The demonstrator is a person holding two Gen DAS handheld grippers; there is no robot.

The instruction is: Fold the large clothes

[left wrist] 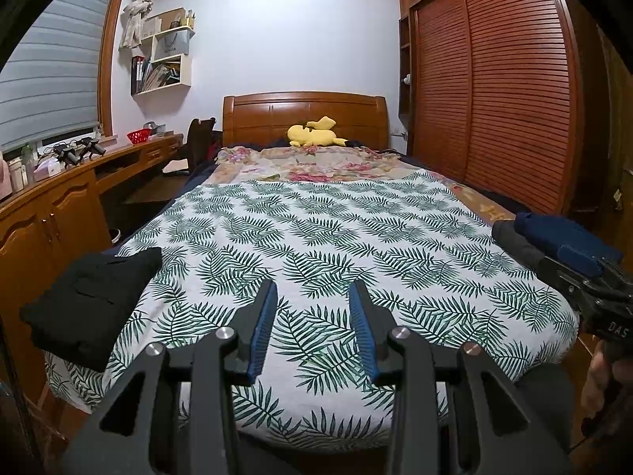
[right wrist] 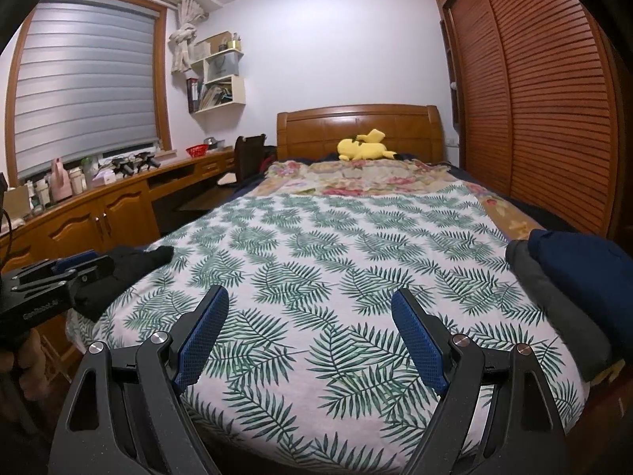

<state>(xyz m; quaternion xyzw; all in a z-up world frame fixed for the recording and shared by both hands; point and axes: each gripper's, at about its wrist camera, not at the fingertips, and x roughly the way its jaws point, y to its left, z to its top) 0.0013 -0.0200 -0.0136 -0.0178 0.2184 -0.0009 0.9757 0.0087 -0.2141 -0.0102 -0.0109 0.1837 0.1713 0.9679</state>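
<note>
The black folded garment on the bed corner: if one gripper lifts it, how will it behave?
The black garment is soft cloth, so it would probably sag and unfold. It overhangs the bed edge, so a push may slide it off.

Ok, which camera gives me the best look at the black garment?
Left wrist: the black garment lies folded and fully visible at the bed's left corner. In the right wrist view the left gripper covers most of it.

I see the middle of the leaf-print sheet [right wrist: 316,261] lying bare ahead of both grippers — open room to reach forward. A folded black garment [left wrist: 91,301] blocks the left corner, a navy and grey stack [right wrist: 569,289] the right edge — wardrobe doors [left wrist: 494,91] stand close behind.
</note>
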